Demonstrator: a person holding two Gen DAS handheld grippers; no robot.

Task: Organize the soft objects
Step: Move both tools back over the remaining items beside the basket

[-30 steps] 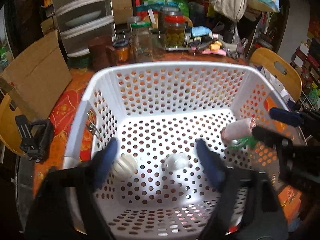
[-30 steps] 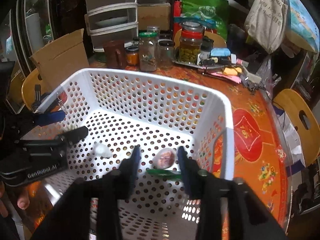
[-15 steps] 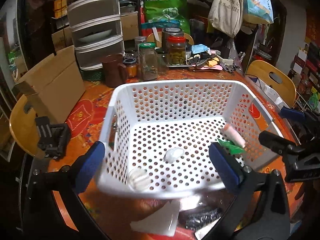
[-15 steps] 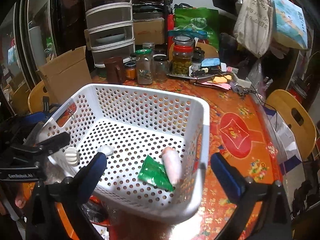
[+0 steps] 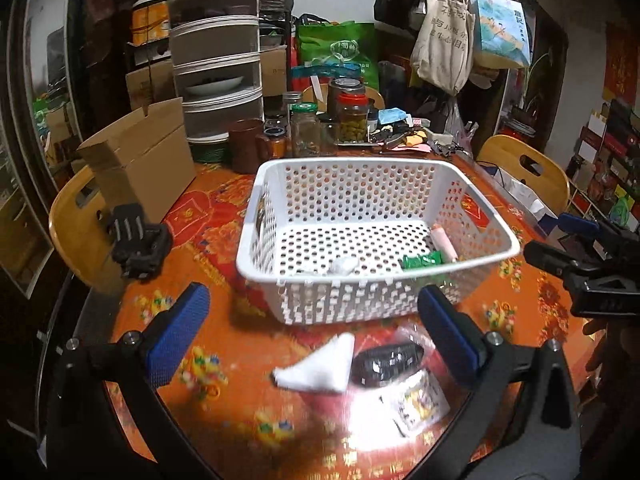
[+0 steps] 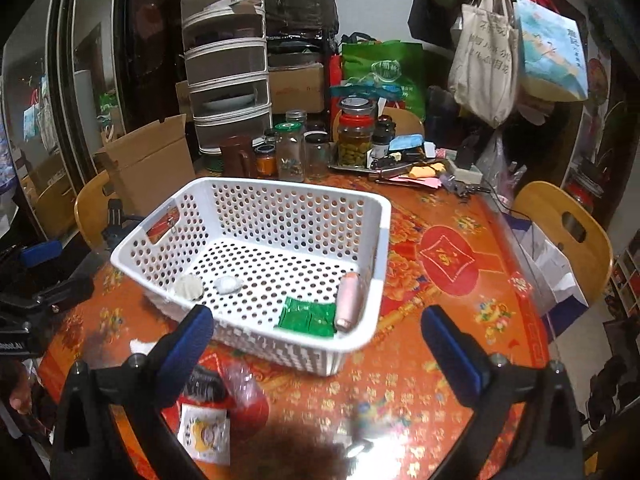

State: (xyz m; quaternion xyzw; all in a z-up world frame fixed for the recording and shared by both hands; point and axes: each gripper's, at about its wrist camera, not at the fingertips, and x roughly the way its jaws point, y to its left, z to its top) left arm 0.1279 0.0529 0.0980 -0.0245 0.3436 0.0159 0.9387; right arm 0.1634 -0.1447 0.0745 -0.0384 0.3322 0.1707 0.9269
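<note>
A white perforated basket (image 5: 280,276) (image 6: 256,188) stands on the orange table. In it lie a pink roll (image 5: 443,242) (image 6: 347,300), a green packet (image 5: 422,260) (image 6: 308,316), a white lump (image 5: 342,266) (image 6: 228,284) and a ribbed white ball (image 6: 188,287). Before the basket lie a white wedge (image 5: 320,366), a dark pouch (image 5: 386,360) (image 6: 206,386) and a printed sachet (image 5: 418,402) (image 6: 204,434). My left gripper (image 5: 314,334) is open and empty over these loose items. My right gripper (image 6: 320,346) is open and empty at the basket's near right corner.
Glass jars (image 5: 352,120) (image 6: 354,136), a brown mug (image 5: 246,146) and a cardboard box (image 5: 140,160) crowd the table's back. Wooden chairs (image 5: 524,168) (image 6: 568,228) stand around it. A black clamp (image 5: 136,240) sits on the left.
Both grippers have pulled back out of the basket toward the table's near edge. The right gripper opened and let go of the pink roll, which now lies in the basket.
</note>
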